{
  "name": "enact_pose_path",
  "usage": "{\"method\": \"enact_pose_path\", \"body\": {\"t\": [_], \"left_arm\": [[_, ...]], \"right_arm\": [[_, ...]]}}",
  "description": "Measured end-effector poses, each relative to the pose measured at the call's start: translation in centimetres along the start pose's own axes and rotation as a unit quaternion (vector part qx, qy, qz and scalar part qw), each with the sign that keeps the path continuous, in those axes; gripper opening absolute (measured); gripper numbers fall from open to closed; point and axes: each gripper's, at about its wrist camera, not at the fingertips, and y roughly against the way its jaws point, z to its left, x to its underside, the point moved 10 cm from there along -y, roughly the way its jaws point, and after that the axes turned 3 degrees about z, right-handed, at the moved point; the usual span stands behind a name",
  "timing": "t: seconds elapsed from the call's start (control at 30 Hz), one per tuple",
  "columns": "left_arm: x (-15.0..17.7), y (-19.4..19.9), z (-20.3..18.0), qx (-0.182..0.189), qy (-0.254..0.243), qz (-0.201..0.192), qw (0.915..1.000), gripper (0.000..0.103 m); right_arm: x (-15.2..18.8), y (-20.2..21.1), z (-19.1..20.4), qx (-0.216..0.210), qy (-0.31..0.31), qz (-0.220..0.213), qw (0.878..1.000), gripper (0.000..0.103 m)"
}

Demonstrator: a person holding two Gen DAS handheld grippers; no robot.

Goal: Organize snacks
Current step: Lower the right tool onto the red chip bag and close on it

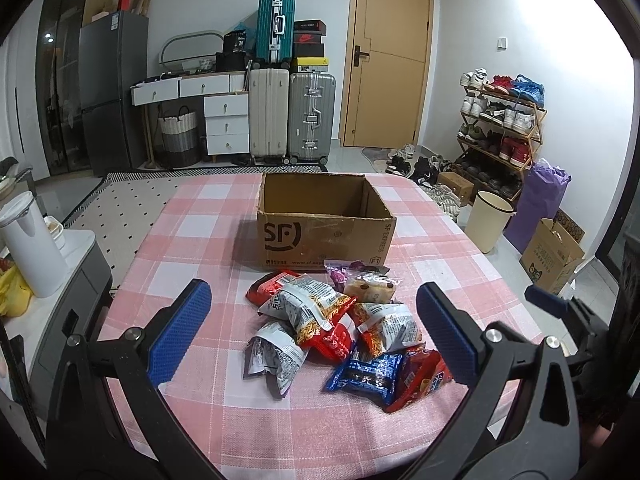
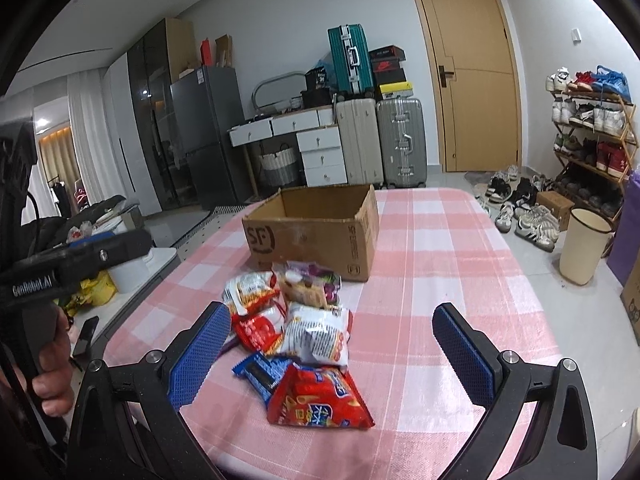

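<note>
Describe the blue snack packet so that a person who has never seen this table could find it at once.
Find the open cardboard box on the pink checked tablecloth; a pile of snack packets lies in front of it. At the pile's near end, beside a red packet, lies the blue packet. It is the only blue one; the others are red, silver or purple.

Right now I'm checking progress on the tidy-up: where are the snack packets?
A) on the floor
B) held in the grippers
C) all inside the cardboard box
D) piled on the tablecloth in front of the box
D: the snack packets lie heaped on the checked tablecloth, on the near side of the open cardboard box, whose visible interior looks bare.
</note>
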Motion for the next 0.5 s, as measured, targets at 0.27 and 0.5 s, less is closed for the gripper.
{"method": "enact_pose_path", "body": {"t": [0.27,0.5], "left_arm": [[0.7,-1.7,1.1,-0.003,0.01,0.009,0.9999,0.102],[1.1,-2.9,1.9,-0.005,0.016,0.016,0.9997,0.102]], "right_arm": [[3.4,-3.6,-0.1,-0.025,0.001,0.05,0.998,0.103],[6.1,-6.3,0.3,-0.045,-0.003,0.089,0.995,0.103]]}}
